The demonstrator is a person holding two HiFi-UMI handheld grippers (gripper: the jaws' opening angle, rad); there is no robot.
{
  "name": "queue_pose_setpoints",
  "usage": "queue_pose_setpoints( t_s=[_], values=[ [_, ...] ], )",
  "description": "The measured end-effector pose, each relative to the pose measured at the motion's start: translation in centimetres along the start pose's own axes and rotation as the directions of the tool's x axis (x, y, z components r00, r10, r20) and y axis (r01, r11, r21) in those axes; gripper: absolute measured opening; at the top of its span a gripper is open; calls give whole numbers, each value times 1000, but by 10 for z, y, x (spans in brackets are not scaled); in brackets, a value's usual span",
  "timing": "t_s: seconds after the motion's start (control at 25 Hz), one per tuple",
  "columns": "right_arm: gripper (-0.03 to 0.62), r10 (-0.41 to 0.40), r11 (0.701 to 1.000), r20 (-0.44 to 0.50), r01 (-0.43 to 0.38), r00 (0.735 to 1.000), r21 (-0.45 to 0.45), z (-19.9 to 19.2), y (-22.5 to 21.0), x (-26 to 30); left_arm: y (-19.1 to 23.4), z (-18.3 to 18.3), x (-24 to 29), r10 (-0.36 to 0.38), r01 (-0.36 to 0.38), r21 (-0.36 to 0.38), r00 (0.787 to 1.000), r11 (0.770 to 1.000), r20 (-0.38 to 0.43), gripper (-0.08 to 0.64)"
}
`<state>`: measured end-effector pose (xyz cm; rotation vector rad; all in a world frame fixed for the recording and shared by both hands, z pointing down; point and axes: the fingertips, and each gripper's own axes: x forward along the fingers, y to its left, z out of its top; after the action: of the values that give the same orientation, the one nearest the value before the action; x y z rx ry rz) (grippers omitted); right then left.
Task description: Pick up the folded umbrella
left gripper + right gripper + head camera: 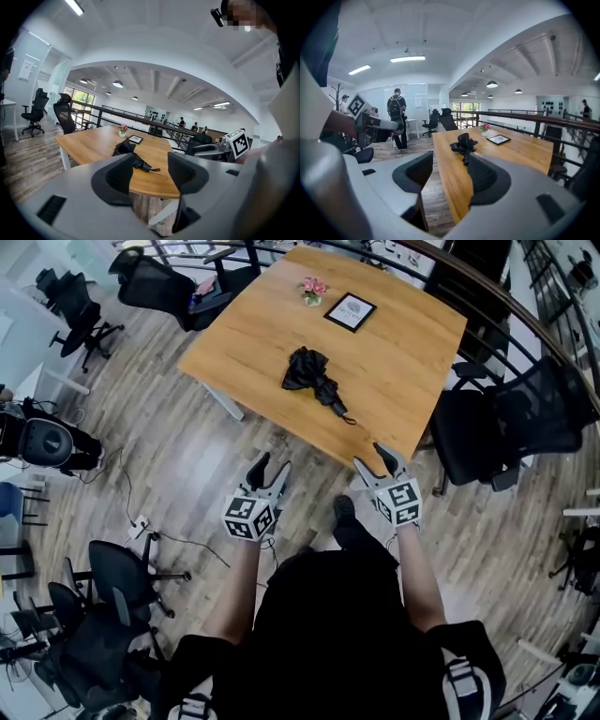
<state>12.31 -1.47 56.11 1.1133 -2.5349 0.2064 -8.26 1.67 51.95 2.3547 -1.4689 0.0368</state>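
Observation:
A black folded umbrella (pixel 314 376) lies on the wooden table (pixel 394 343), its wrist strap toward the near edge. Seen from the left gripper view the umbrella (pixel 132 153) lies just beyond the jaws; in the right gripper view the umbrella (pixel 464 145) rests on the table (pixel 520 150) ahead. My left gripper (pixel 269 471) hangs open over the floor, short of the table's near edge. My right gripper (pixel 377 458) is open too, its fingertips at the table's near corner. Nothing sits between either pair of jaws.
A small pot of pink flowers (pixel 313 290) and a framed picture (pixel 350 311) stand at the table's far side. Black office chairs sit at the right (pixel 511 423), far left (pixel 159 282) and near left (pixel 122 573). A railing (pixel 525 306) runs behind. People stand in the distance (pixel 397 117).

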Motion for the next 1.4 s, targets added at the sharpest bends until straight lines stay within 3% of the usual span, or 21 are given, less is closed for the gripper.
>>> queue_pose_setpoints(
  t_s=[0.52, 0.92, 1.4],
  values=[
    [253, 140, 990, -23, -140, 990, -12, 4, -59, 46, -4, 12, 50, 129, -129, -23, 992, 991, 9, 235],
    [253, 236, 972, -6, -236, 972, 6, 9, -79, 69, -6, 20, 73, 200, -200, -18, 980, 980, 5, 235],
    [253, 262, 965, -45, -262, 964, 15, 6, -91, 95, 4, 14, 90, 218, -219, -54, 976, 974, -19, 235]
  ],
)
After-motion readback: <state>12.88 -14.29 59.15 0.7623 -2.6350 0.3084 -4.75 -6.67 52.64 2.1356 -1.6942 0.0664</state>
